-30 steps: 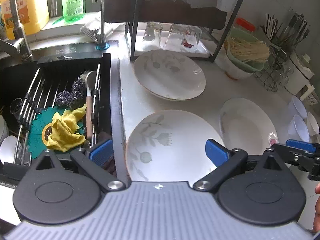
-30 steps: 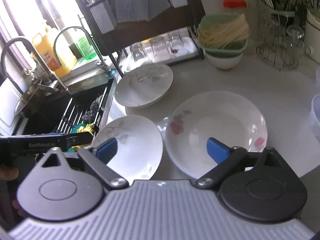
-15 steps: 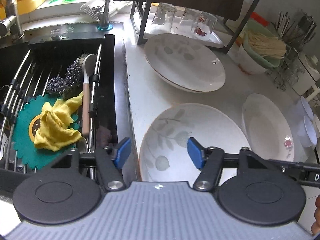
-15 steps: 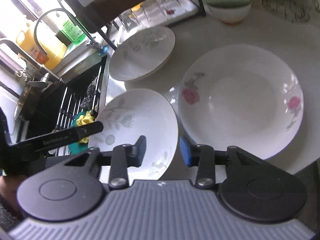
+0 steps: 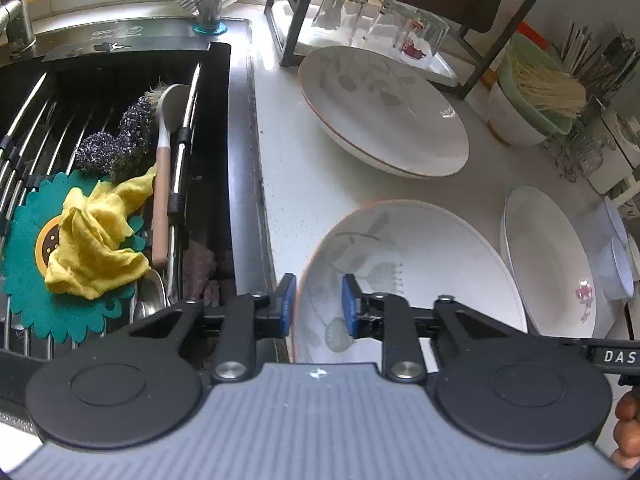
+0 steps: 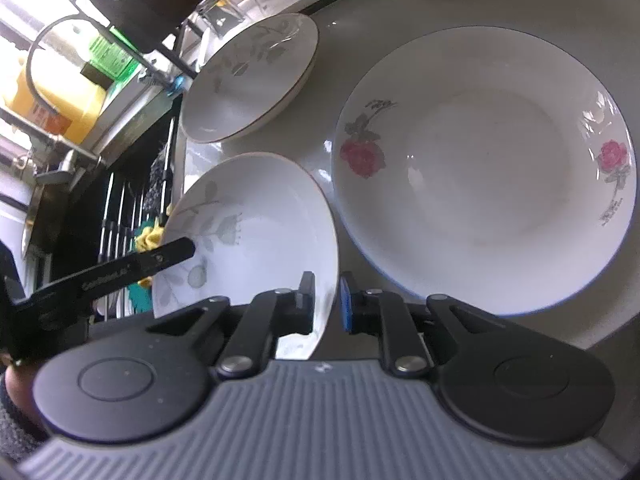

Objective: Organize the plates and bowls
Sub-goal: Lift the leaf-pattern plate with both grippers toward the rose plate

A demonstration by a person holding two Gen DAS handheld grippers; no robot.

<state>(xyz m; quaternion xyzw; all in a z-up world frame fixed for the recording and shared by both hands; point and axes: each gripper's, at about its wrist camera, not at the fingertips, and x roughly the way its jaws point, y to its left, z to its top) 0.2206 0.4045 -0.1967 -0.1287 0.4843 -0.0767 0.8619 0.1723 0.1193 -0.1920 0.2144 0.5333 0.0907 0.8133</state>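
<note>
A white plate with grey leaf print [image 5: 412,264] [image 6: 256,236] lies near the counter's front, beside the sink. My left gripper [image 5: 316,306] straddles its left rim, jaws shut on it. My right gripper [image 6: 326,300] straddles its right rim, jaws shut on it. The plate looks tilted in the right wrist view. A second leaf-print plate [image 5: 384,108] [image 6: 252,76] sits further back. A rose-print plate [image 6: 484,168] [image 5: 548,260] lies to the right.
The black sink [image 5: 120,184] at left holds a rack, yellow cloth [image 5: 96,236], scrubber and brush. A dark rack with upturned glasses [image 5: 380,28] stands behind. A green bowl of chopsticks [image 5: 536,92] and small white bowls [image 5: 616,256] are at right.
Both grippers closed from wide open and moved down onto opposite rims of the front leaf-print plate. The plate's right side has risen.
</note>
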